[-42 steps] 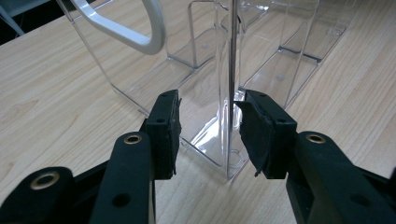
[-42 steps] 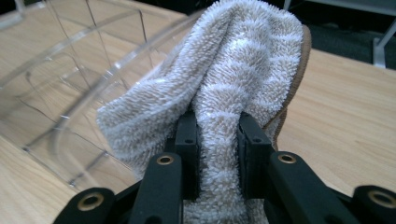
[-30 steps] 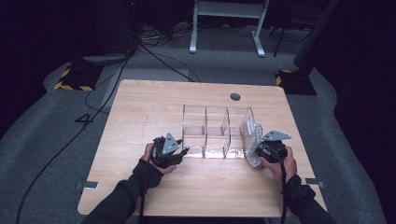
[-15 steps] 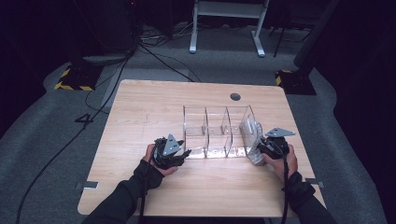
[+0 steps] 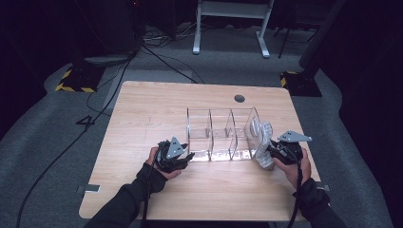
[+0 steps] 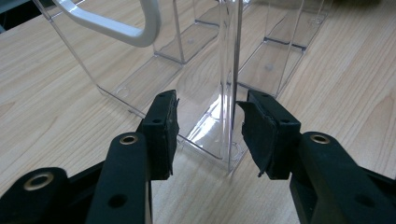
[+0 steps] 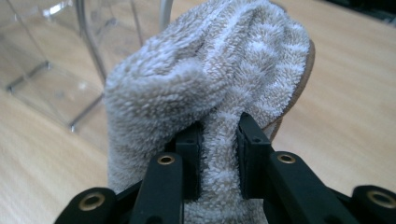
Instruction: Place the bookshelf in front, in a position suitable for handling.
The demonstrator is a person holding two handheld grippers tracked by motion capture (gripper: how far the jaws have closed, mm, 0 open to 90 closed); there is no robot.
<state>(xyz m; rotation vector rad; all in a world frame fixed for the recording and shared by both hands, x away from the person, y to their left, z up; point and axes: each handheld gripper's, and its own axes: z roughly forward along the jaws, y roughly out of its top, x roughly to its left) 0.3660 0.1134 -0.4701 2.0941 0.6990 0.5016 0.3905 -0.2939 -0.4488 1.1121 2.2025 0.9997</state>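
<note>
Towel (image 7: 205, 88), clenched in the right gripper (image 5: 273, 153), has lifted slightly beside the organizer's (image 5: 221, 133) right end; left gripper (image 6: 208, 135) jaws, just closing, straddle its near-left wall unpressed, ready to steady it.

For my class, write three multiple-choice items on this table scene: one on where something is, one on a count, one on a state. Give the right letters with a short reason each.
1. Where is the clear organizer?
A. on the wooden table
B. on the floor
C. held up in the air

2. How many compartments does the organizer have in a row?
A. one
B. three
C. six

3. What is the right tool doing?
A. hanging open over nothing
B. gripping a fluffy grey towel
C. holding a white cup

Answers:
1 A, its base rests on the wood in the high view.
2 B, two dividers split it into three.
3 B, its jaws pinch a fold of towel in the right gripper view.
</note>
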